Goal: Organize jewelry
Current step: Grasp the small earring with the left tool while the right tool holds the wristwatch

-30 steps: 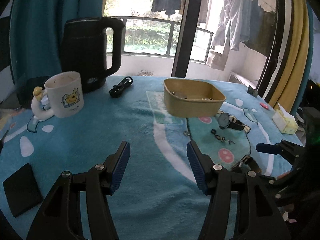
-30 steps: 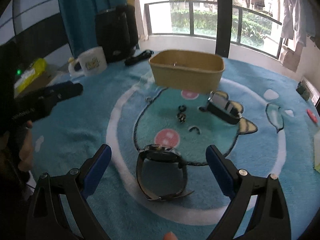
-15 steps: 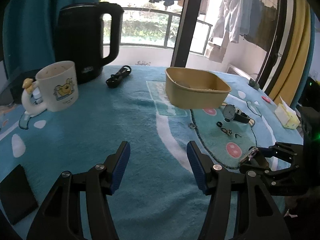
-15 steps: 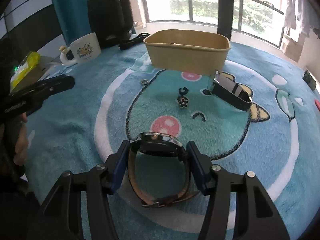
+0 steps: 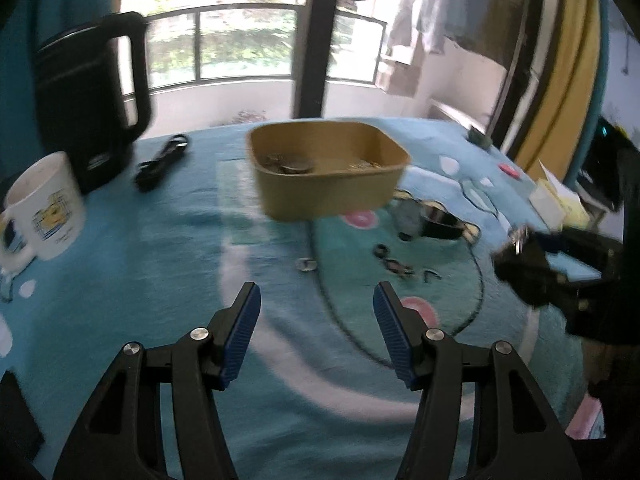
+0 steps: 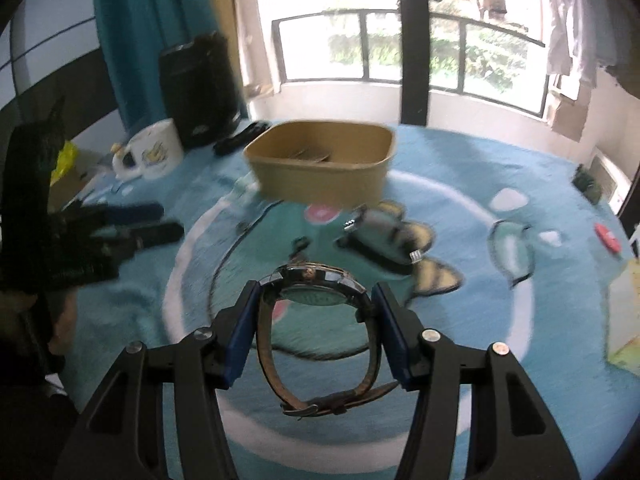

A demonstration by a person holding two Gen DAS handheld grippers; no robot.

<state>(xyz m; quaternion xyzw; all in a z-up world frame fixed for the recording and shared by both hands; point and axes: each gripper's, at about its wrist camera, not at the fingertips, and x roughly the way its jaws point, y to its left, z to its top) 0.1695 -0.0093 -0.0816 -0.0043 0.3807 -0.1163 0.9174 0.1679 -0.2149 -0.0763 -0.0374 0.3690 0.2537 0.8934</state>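
Note:
My right gripper (image 6: pixel 316 316) is shut on a brown-strapped wristwatch (image 6: pixel 320 296) and holds it above the blue cartoon rug. A tan box (image 6: pixel 320 168) with some jewelry inside stands ahead; it also shows in the left wrist view (image 5: pixel 328 172). A second watch with a black strap (image 6: pixel 384 236) lies just in front of the box, with small rings and earrings (image 5: pixel 392 264) beside it. My left gripper (image 5: pixel 316 332) is open and empty over the rug, left of the right gripper (image 5: pixel 532 264).
A black kettle (image 5: pixel 88 104), a white cartoon mug (image 5: pixel 44 208) and a black cable (image 5: pixel 160 160) stand at the back left. A tissue pack (image 5: pixel 556 200) lies at the right. A window with a balcony railing is behind the table.
My right gripper closed on the brown-strapped watch and lifted it off the rug. My left gripper stayed open and drifted a little toward the box.

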